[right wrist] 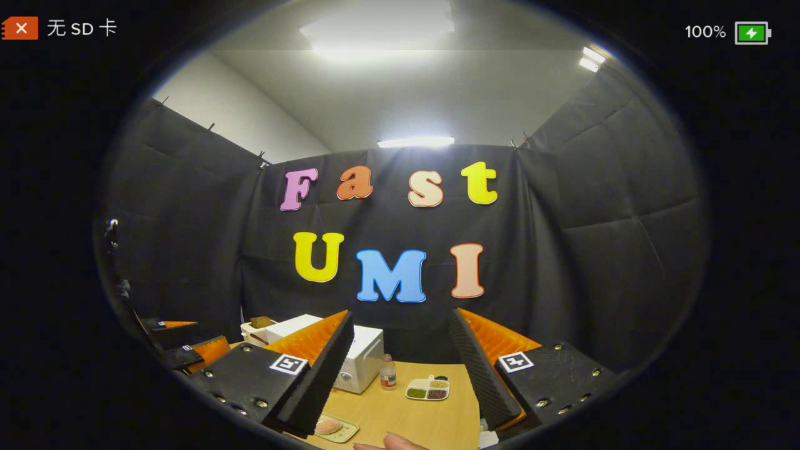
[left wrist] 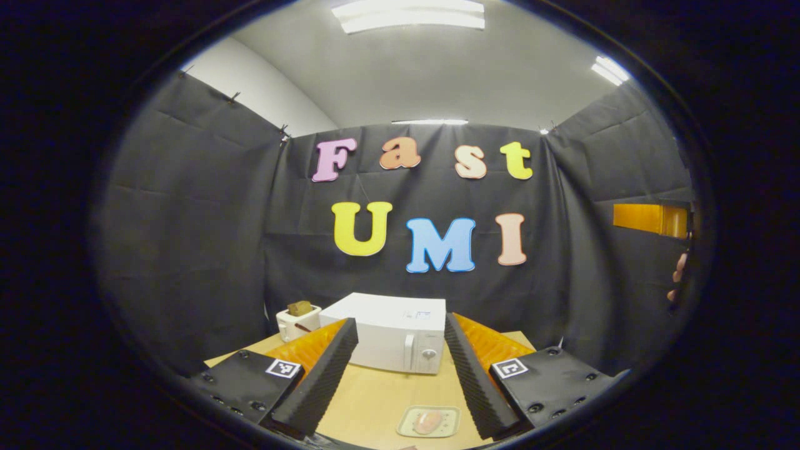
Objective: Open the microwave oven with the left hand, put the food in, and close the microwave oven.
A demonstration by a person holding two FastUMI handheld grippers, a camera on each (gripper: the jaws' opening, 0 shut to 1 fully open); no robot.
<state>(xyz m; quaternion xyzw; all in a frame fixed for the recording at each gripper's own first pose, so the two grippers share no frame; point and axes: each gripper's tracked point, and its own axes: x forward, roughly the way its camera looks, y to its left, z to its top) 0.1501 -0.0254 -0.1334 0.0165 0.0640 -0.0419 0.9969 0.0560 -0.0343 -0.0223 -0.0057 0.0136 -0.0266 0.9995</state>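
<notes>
Both grippers, left (left wrist: 400, 375) and right (right wrist: 400, 375), hover with jaws spread wide and empty. The microwave (left wrist: 394, 334) sits shut on the worktop (left wrist: 375, 400), the food (left wrist: 428, 422) on its plate (left wrist: 406, 430) in front. A toaster (left wrist: 297, 322) stands left of it, a bottle (right wrist: 388, 373) and divided dish (right wrist: 427, 389) to its right.

My view has a white microwave (left wrist: 394, 334) at lower centre on a pale wooden table (left wrist: 375, 400). A pinkish food piece (left wrist: 428, 422) lies on a pale green plate (left wrist: 429, 421). At lower left, a white toaster (left wrist: 297, 322) holds brown bread (left wrist: 299, 307).
</notes>
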